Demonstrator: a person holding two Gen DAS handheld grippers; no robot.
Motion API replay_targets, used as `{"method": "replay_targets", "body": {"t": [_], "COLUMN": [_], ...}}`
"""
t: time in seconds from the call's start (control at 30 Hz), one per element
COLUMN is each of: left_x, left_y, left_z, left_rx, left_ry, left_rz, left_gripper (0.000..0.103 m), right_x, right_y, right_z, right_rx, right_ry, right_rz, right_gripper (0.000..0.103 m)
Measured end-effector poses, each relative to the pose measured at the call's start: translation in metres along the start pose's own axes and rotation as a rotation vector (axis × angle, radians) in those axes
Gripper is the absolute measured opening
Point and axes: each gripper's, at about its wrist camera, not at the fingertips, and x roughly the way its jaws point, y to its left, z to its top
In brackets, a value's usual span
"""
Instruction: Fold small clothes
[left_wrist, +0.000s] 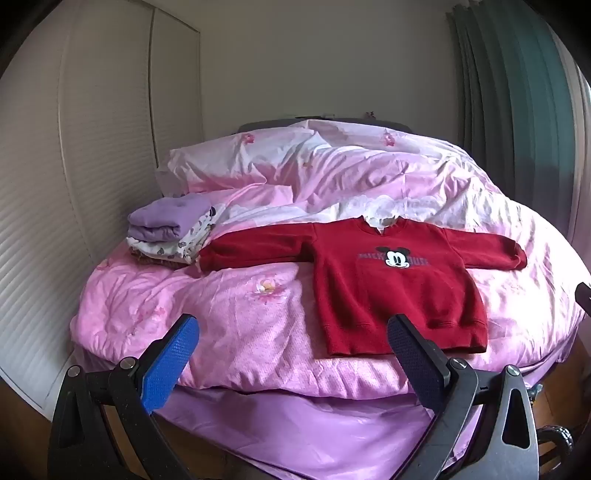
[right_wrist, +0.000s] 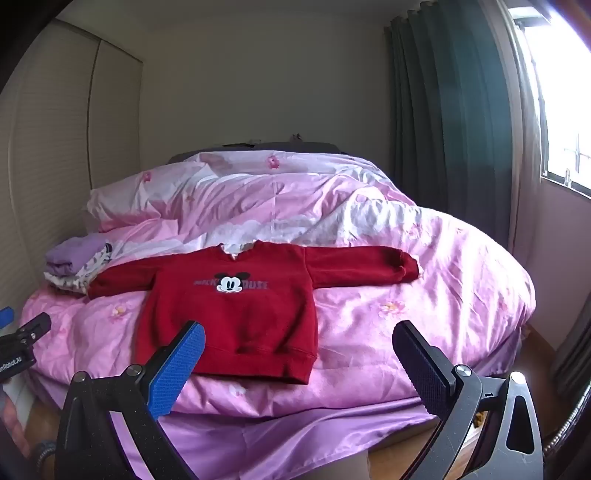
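A small red sweatshirt (left_wrist: 373, 284) with a cartoon mouse print lies flat and face up on the pink duvet (left_wrist: 229, 317), both sleeves spread out sideways. The right wrist view shows the same sweatshirt (right_wrist: 236, 306) near the bed's front edge. My left gripper (left_wrist: 293, 328) hovers short of the bed's front edge, open, with only the duvet and the sweatshirt's hem seen beyond its blue pads. My right gripper (right_wrist: 299, 336) is open too, in front of the sweatshirt's lower right corner, not touching it. A stack of folded clothes (left_wrist: 171, 230), purple on top, sits at the left.
The bed fills the room's middle, with a rumpled duvet and pillow (left_wrist: 236, 155) at the far end. A pale wardrobe (left_wrist: 74, 177) stands close on the left. Dark green curtains (right_wrist: 443, 110) and a bright window (right_wrist: 569, 110) are on the right. Wooden floor (right_wrist: 417, 458) shows below the bed.
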Motion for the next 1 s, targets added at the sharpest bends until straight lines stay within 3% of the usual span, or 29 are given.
{"method": "replay_targets", "body": {"t": [0.23, 0.47, 1.0], "left_x": [-0.004, 0.008, -0.005], "left_y": [-0.001, 0.003, 0.003], "left_z": [-0.001, -0.001, 0.002], "left_rx": [-0.033, -0.021, -0.025], "left_ry": [0.010, 0.009, -0.002], "left_rz": [-0.030, -0.019, -0.008], "left_gripper": [0.103, 0.103, 0.103], "right_x": [0.001, 0.003, 0.002], "right_y": [0.000, -0.006, -0.007], "right_z": [0.002, 0.002, -0.002], "right_rx": [-0.002, -0.003, 0.008], "right_ry": [-0.002, -0.002, -0.008], "right_rz": [-0.002, -0.009, -0.013], "right_gripper": [0.102, 0.102, 0.102]}}
